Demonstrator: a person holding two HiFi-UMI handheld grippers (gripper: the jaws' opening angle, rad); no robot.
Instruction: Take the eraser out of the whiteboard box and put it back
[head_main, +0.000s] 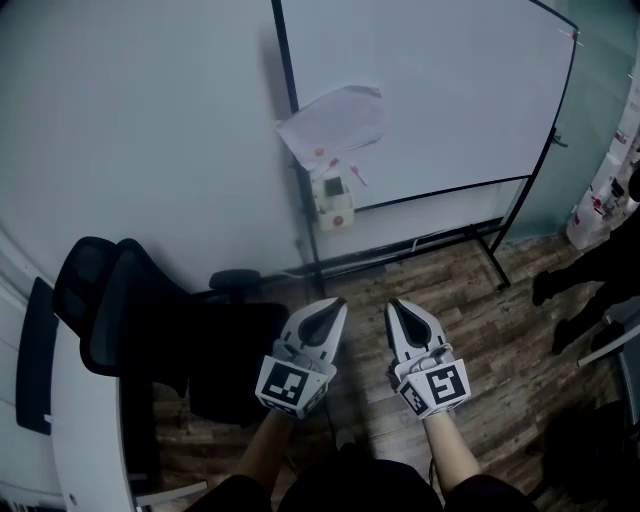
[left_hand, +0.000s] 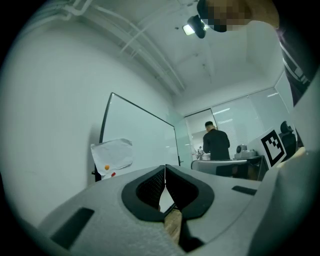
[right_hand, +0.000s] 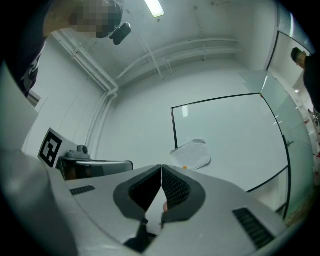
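The whiteboard (head_main: 440, 90) stands on its black frame against the wall ahead of me. On its left post hangs a small white box (head_main: 333, 203) with an orange dot, under a crumpled sheet of paper (head_main: 332, 124). I cannot make out the eraser in it. Both grippers are held side by side, low over the wooden floor and well short of the board. The left gripper (head_main: 335, 308) is shut and empty, its pads meeting in the left gripper view (left_hand: 165, 168). The right gripper (head_main: 396, 306) is shut and empty too (right_hand: 161, 168). The paper (left_hand: 114, 155) (right_hand: 192, 154) shows beyond both.
A black office chair (head_main: 130, 320) stands close on my left beside a white desk edge (head_main: 85, 430). A person in dark clothes (head_main: 600, 265) is at the right edge of the head view. In the left gripper view another person (left_hand: 216, 142) stands at a far desk.
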